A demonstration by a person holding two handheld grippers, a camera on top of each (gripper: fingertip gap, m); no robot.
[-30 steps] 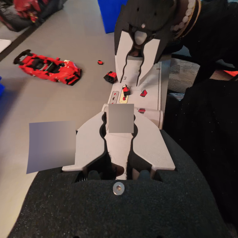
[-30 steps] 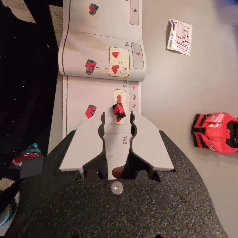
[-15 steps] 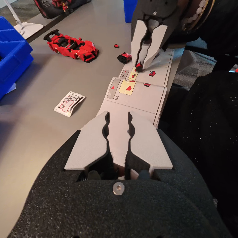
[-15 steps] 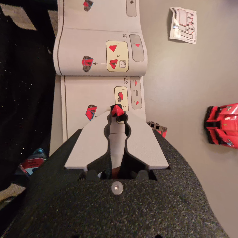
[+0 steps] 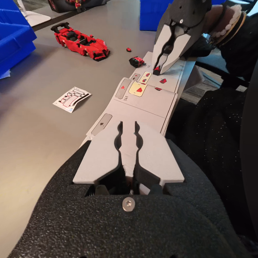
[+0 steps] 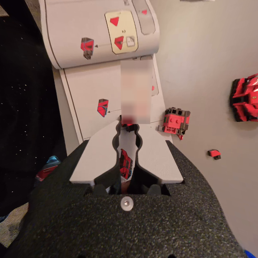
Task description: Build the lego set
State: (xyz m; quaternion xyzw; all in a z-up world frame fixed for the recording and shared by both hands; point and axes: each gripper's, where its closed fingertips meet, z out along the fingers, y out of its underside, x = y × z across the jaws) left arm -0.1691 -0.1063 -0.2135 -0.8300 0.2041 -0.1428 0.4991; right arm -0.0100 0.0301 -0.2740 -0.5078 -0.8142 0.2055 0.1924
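Lego piece (image 5: pixel 157 69) pinched by the down-tilted right gripper (image 5: pixel 159 70); left gripper (image 5: pixel 128 122) hovers level, unclenched.

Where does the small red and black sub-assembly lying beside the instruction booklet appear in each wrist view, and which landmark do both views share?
Left wrist view: the sub-assembly sits upper centre, on the table just left of the booklet's far page.
Right wrist view: it sits right of centre, against the booklet's right edge.
Shared landmark: the red car, upper left in the left view, at the right edge in the right view.
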